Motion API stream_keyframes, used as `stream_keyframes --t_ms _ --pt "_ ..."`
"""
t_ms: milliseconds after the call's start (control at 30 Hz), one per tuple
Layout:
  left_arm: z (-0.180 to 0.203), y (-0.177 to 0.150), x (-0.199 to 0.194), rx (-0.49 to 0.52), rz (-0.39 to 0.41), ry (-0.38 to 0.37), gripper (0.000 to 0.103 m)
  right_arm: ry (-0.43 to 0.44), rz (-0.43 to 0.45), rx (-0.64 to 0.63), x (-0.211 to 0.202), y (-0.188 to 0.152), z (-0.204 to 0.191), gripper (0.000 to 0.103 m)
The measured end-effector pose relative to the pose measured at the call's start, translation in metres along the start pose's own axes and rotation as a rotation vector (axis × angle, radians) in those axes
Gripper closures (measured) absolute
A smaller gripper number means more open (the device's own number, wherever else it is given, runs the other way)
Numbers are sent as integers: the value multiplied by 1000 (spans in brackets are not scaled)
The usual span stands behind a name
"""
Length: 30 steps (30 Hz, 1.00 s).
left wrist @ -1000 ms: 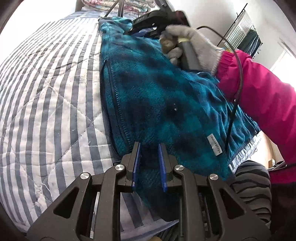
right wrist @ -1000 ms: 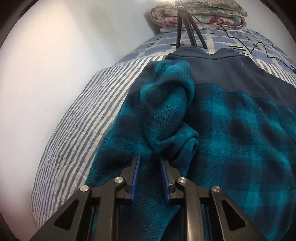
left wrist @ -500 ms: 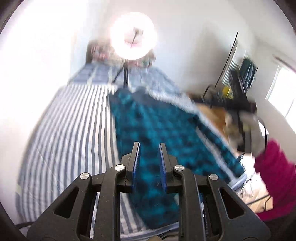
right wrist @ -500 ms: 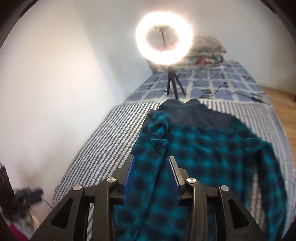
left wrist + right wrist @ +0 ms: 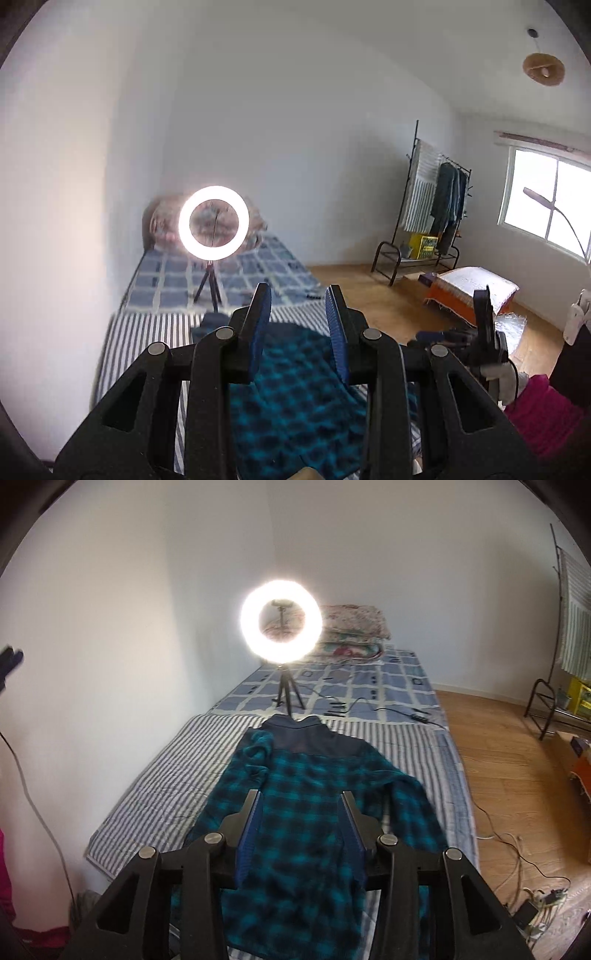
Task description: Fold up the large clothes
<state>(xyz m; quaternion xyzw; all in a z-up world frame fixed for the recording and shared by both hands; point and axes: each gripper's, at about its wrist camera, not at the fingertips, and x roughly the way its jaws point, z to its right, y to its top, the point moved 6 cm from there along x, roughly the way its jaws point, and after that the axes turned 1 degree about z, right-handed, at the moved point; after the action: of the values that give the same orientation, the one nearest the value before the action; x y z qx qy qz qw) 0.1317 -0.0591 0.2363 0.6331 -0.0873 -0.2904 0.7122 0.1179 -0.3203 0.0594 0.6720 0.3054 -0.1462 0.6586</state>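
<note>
fleece jacket | teal plaid, navy yoke, flat on bed | both grippers' fingers parted, empty

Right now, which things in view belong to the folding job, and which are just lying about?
For the job:
- teal plaid fleece jacket, flat on the striped quilt
- left gripper, right gripper, both open and empty, jaws just widened

Just lying about:
- lit ring light on tripod
- folded floral blankets
- black cables
- black clothes rack

text: none legible | labels: none legible | numbers: none legible
</note>
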Motion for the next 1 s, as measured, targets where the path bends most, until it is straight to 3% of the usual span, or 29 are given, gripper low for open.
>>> stream_keyframes --t_ms 67,133,300,533,667,900,1000 --pt "12 13 -3 16 13 -17 67 -26 1 2 -8 -6 9 48" --pt "21 15 0 16 10 -37 63 -60 -8 1 -13 -16 20 45" --pt "45 -24 24 25 -74 -82 62 -130 -94 46 -5 -63 61 44" --pt "72 -156 86 17 -333 -149 62 -227 -215 166 9 -146 138 44" --pt "74 -233 121 -68 -493 -190 62 -263 -267 248 15 -191 182 44" --pt "72 -332 157 -114 -676 -174 62 -247 -311 472 27 -264 248 44" --pt "67 -356 170 -131 -740 -164 62 -199 -296 594 34 -288 267 44"
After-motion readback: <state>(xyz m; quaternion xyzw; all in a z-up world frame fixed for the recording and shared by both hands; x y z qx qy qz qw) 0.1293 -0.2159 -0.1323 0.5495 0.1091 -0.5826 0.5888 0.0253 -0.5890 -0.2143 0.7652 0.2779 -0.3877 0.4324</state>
